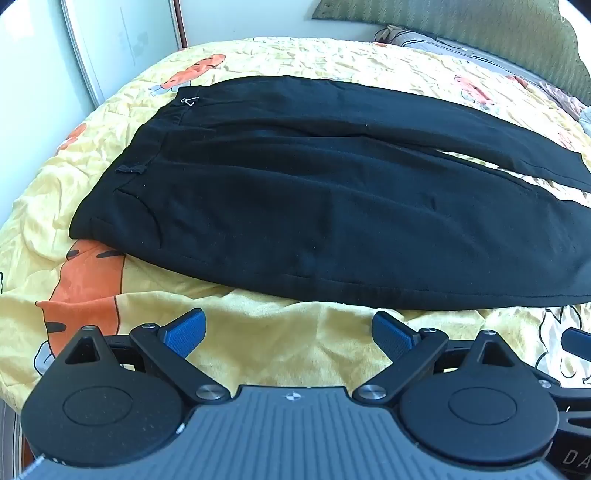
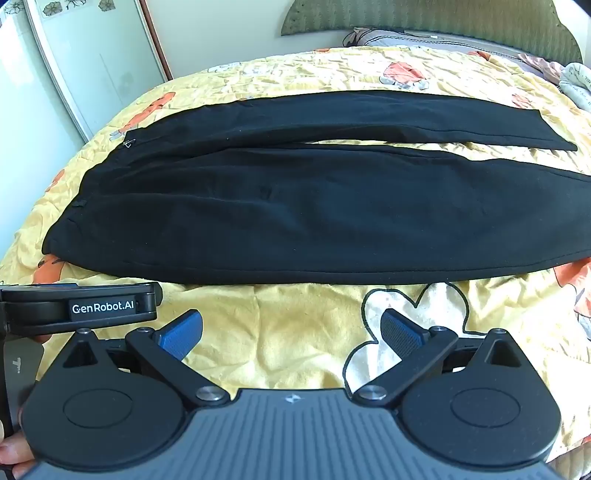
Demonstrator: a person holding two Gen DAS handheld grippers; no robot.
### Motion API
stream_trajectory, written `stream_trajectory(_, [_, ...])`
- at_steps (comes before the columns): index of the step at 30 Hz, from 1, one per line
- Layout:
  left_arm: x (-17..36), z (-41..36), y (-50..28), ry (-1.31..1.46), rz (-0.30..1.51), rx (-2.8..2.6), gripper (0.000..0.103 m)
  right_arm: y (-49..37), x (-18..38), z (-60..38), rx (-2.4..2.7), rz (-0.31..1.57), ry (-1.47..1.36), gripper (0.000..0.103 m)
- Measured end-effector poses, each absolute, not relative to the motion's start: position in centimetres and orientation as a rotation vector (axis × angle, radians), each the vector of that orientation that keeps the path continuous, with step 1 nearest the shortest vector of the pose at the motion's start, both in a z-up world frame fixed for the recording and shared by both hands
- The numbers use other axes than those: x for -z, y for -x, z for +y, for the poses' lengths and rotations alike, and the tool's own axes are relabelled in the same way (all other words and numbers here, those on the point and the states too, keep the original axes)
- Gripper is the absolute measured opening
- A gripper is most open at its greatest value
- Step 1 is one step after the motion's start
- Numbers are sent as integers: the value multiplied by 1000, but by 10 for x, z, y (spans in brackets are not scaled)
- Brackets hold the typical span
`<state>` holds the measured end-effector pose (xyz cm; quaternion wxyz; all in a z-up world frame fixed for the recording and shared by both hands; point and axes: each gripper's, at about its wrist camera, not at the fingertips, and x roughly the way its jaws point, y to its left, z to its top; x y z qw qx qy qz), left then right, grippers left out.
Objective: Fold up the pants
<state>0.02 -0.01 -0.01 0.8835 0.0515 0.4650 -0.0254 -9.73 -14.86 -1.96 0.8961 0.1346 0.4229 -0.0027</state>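
A pair of black pants [image 1: 295,206] is lying flat across a bed, on a wrinkled yellow sheet [image 1: 280,347] printed with orange carrots and white cartoon shapes. The waistband is sitting toward the left, with a small metal clasp [image 1: 189,100] showing near its far corner, and the two legs are running off to the right. The legs are lying side by side and parting a little toward the cuffs, so a thin wedge of yellow is showing between them. In the right wrist view the far leg's cuff [image 2: 554,136] is resting on the sheet, while the near leg is running out of the picture.

The left gripper [image 1: 289,332] is hovering just short of the near edge of the pants, over bare sheet. Its blue-padded fingers [image 1: 186,332] are standing wide apart and are pinching nothing. The right gripper [image 2: 291,332] is hovering in much the same way, near the pants' front edge but apart from it, its fingers [image 2: 400,334] likewise spread with only sheet between them. The left gripper's black body is also showing at the left of the right wrist view, just beside the right one.

Beyond the bed, a green headboard [image 2: 424,18] is standing against the wall at the upper right, and a pale sliding door [image 2: 92,62] is standing at the upper left.
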Motion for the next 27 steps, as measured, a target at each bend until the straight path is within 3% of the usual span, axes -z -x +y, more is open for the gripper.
stream_trajectory(27, [5, 3, 1, -124, 976, 46, 98, 100, 22, -151, -16, 873, -277, 103])
